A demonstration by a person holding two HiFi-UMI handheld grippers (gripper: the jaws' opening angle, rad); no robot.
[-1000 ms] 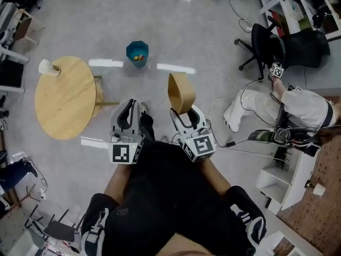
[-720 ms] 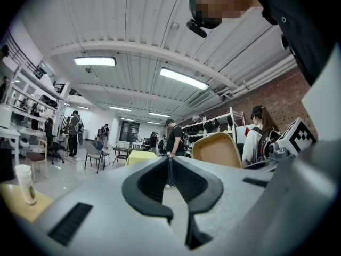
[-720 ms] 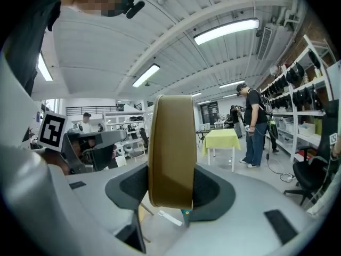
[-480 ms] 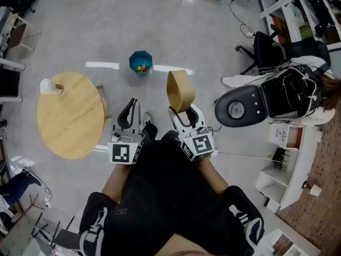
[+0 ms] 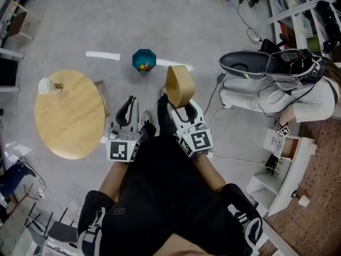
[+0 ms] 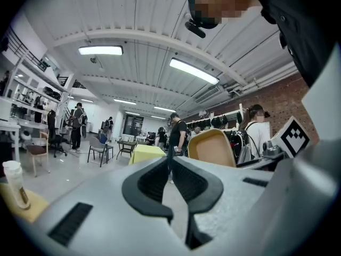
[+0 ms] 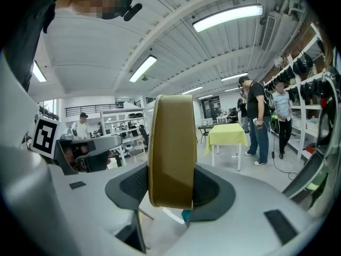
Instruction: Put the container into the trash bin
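Right gripper (image 5: 179, 109) clamped across the tan container (image 5: 179, 84), which stands on edge above the jaws, probably for a clean tip-out. Trash bin (image 5: 144, 60) sits on the floor ahead, well apart. Left gripper (image 5: 129, 105), alongside, is empty, jaws nearly together.

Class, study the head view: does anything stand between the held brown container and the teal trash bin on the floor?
Nothing visible does. Only bare floor lies between the container, clamped in the right gripper, and the trash bin. The round table stands off to the left of that line.
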